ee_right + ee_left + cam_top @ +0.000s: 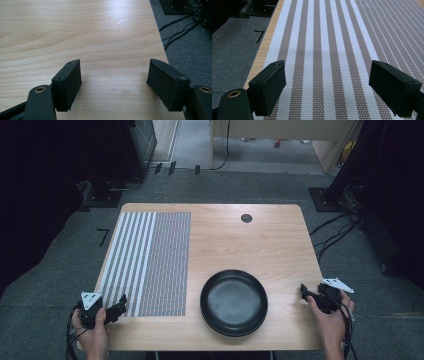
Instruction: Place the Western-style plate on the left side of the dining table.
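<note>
Both tongs stand with their jaws apart and nothing between them, one at each near corner of a pale wood-grain worktop (260,245) with rounded corners. A matte black plate (234,302), round and shallow with a raised rim, lies on the bare wood near the worktop's near edge, between the two tongs and touched by neither. Left of the plate, the left tongs (121,306) point over the near end of a woven placemat (150,262), a flat rectangle of brown and white mesh that runs from the near edge toward the far one. The half of the mat farther from the plate carries broad white stripes; the half nearer the plate has a fine lattice of thin white lines. Seen in the left gripper view, the left tongs (327,87) frame that striped weave (329,50), their blocky black pads hovering above it, with the worktop's light wooden edge and grey carpet beyond. Right of the plate, the right tongs (303,292) sit at the worktop's right edge, held in a hand (330,317) with a grey three-cornered plate on top. Seen in the right gripper view, the right tongs (113,83) open over smooth, faintly glossy wood (75,32), with dark cables (180,30) lying on the carpet past the edge.
</note>
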The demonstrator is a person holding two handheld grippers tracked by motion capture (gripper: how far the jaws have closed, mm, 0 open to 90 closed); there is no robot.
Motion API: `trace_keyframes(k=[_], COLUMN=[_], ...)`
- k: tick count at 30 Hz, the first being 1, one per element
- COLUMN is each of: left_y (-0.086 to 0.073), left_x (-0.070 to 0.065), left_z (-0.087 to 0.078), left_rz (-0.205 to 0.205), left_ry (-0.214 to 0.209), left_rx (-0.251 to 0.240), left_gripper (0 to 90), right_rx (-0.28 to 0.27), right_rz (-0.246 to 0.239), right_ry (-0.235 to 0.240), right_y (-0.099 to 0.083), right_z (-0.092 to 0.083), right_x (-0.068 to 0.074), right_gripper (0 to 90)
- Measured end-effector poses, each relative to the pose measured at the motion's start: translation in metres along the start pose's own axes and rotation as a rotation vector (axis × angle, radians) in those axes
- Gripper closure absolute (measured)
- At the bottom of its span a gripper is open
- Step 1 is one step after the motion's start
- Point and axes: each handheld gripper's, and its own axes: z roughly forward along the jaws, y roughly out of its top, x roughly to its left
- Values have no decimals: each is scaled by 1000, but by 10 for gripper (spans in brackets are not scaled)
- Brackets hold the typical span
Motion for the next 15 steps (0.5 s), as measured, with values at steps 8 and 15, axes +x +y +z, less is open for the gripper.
trace_keyframes(k=[8,15], left_y=[6,8], left_x=[-15,-37], left_z=[0,3], left_rz=[3,43], left_ry=[-49,-81], left_rx=[-21,-24], left_gripper=[138,137], right_rx=[12,29], right_rz=[-27,-47], right_ry=[-20,-1], right_y=[0,1], right_z=[1,3], right_x=[4,6], right_gripper=[240,140])
